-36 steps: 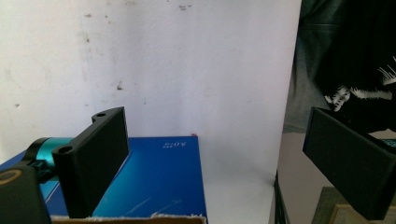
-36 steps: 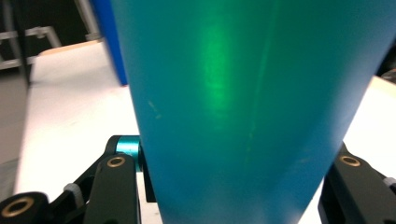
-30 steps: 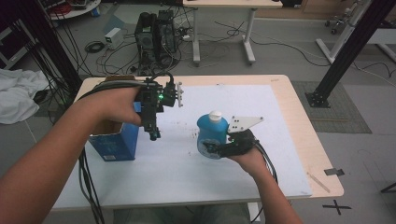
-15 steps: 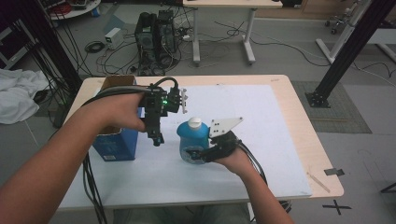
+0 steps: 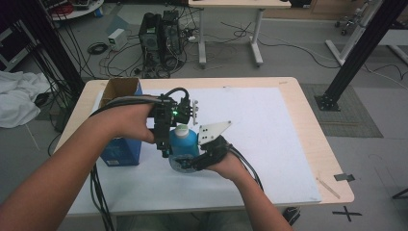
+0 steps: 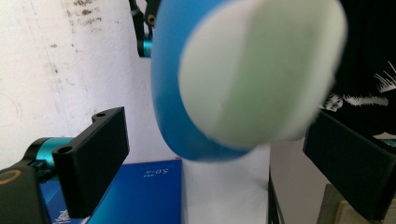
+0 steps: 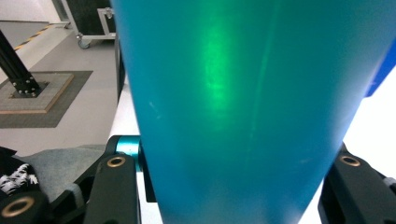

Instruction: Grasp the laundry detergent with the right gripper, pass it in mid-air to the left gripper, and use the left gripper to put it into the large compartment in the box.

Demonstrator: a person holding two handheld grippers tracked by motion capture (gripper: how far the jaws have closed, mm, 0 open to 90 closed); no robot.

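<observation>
So the right gripper has its jaws clamped on the lower body of the blue bottle — held upright just over the white sheet on the table. The left gripper comes down beside the white cap, jaws spread on either side of it, not touching. The blue box sits right next to them.

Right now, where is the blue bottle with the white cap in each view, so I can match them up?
High view: the blue bottle stands at centre, between the left gripper and the right gripper.
Left gripper view: its white cap looms at upper centre, above the two open fingers.
Right gripper view: its blue body stands between the fingers, which clamp it.
Shared landmark: the white table sheet.
</observation>
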